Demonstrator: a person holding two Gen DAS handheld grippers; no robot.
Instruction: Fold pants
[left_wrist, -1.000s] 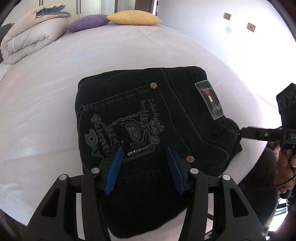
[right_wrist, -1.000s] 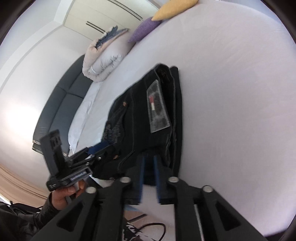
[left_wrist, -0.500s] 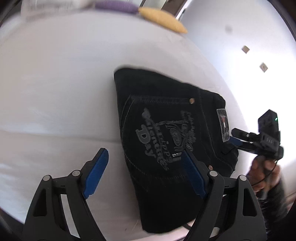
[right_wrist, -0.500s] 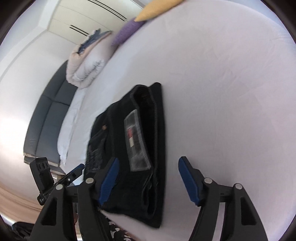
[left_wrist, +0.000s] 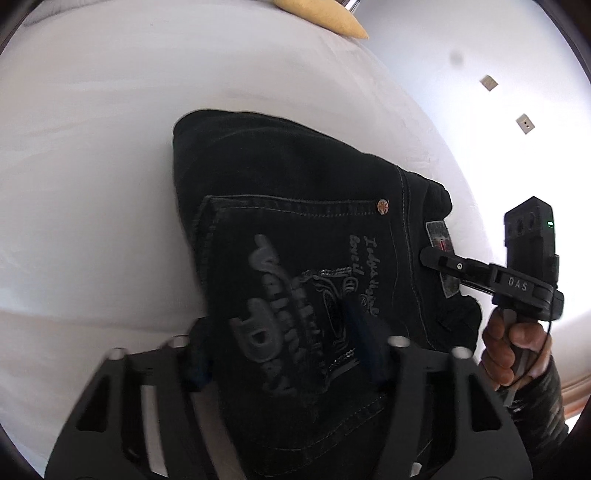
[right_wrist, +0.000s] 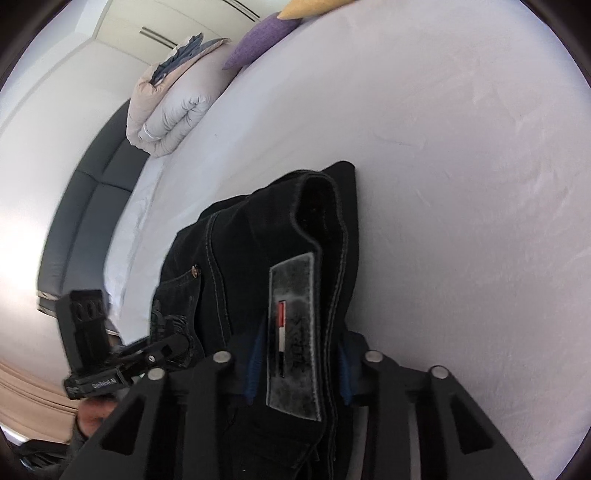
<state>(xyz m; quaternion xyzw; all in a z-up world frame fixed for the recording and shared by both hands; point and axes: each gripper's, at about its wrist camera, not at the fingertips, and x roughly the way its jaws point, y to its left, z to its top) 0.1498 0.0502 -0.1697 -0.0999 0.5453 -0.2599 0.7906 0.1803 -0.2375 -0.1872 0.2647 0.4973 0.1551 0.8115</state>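
The left gripper (left_wrist: 280, 343) stood with its blue-padded fingers (left_wrist: 360, 334) spread moderately wide, straddling the near edge of the folded black denim pants (left_wrist: 295, 229) right over the printed back pocket; whether the pads actually pinched cloth or merely bracketed it could not be told, as that view was blurred. The right gripper (right_wrist: 299, 363) had its own blue pads (right_wrist: 255, 363) on either side of the thick waistband edge that carried the grey sewn brand patch (right_wrist: 293, 332), the opening narrow enough that the cloth filled it, so it appeared clamped on that edge.

Taking hold at two points along the near side, one on the pocket and one on the waistband, looked meant to keep the stacked layers together so the bundle would not slump open if lifted or shifted.

The pants lay as a compact rectangle on the white bed sheet (right_wrist: 461, 155), near its front edge, so the folding seemed essentially finished. Farther back, well apart from the work, were a purple cushion (right_wrist: 264, 33), a yellow cushion (left_wrist: 325, 18) and a rolled pale duvet (right_wrist: 173, 103), with a dark grey sofa (right_wrist: 88, 206) beside the bed.
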